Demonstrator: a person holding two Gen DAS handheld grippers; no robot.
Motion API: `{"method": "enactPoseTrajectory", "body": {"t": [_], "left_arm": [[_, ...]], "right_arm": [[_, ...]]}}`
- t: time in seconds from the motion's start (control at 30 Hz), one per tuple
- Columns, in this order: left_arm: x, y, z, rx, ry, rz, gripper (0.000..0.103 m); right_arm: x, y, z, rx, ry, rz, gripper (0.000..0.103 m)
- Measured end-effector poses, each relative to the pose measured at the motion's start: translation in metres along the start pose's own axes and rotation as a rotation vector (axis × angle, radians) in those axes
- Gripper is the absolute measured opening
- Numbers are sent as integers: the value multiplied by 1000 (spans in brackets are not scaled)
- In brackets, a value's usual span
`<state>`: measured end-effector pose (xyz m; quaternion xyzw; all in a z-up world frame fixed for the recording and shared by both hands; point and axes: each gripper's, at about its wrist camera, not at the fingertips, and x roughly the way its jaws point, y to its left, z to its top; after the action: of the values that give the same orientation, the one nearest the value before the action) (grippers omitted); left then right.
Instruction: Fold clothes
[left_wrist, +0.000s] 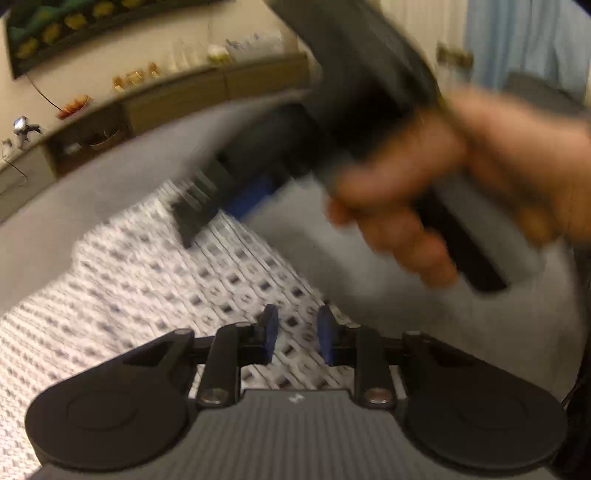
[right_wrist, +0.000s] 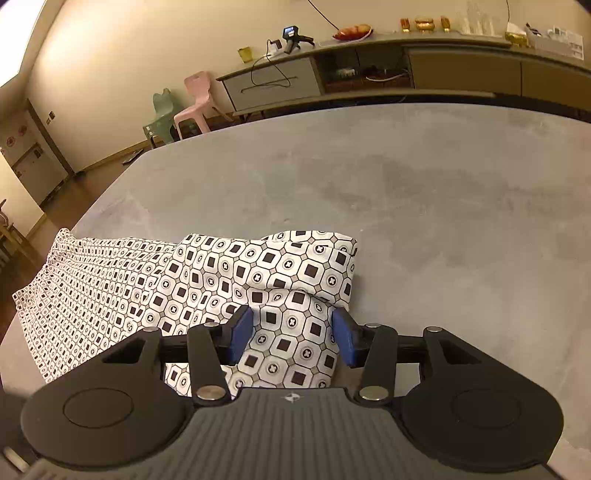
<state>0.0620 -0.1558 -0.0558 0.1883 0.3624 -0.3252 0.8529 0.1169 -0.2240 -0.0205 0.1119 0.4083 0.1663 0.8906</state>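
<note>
1. Garment (right_wrist: 207, 280): white, printed with black squares and ringed cross motifs in octagonal cells.
2. Table (right_wrist: 424, 192): mottled grey.
3. Right gripper (right_wrist: 293, 334): black body, blue finger pads (right_wrist: 242, 332).
4. Left gripper (left_wrist: 297, 338): black, blue pads.
5. Chairs: one pink (right_wrist: 197, 101), one pale green (right_wrist: 162, 118).
6. Sideboard (right_wrist: 461, 70): taupe and grey.

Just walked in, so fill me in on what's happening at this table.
A person is folding a patterned cloth on a grey table, with a handheld gripper in each hand. The right gripper is open, its blue fingers either side of a raised fold of the cloth. The left gripper is open over the cloth too, gripping nothing. Its view is blurred and shows the person's hand holding the other gripper.
</note>
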Motion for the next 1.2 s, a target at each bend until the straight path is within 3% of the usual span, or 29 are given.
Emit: {"method": "enactPoseTrajectory", "body": {"t": [0.07,0.4,0.73,0.9,1.2], "left_arm": [[0,-2,-1,-6,4,3,22],[-3,-8,0,-8,29,19,22],[-15,-11,3,-69,48,33,21],[-64,16,-4,-184,-45,52,23],[-96,109,-43,-403,-36,218,22]], "right_arm": [[5,0,3,2,5,-4,52],[29,-15,28,32,-19,5,30],[10,-11,28,-13,-92,-37,30],[-14,10,23,-34,-134,4,30],[-25,58,7,-133,-125,48,30]]}}
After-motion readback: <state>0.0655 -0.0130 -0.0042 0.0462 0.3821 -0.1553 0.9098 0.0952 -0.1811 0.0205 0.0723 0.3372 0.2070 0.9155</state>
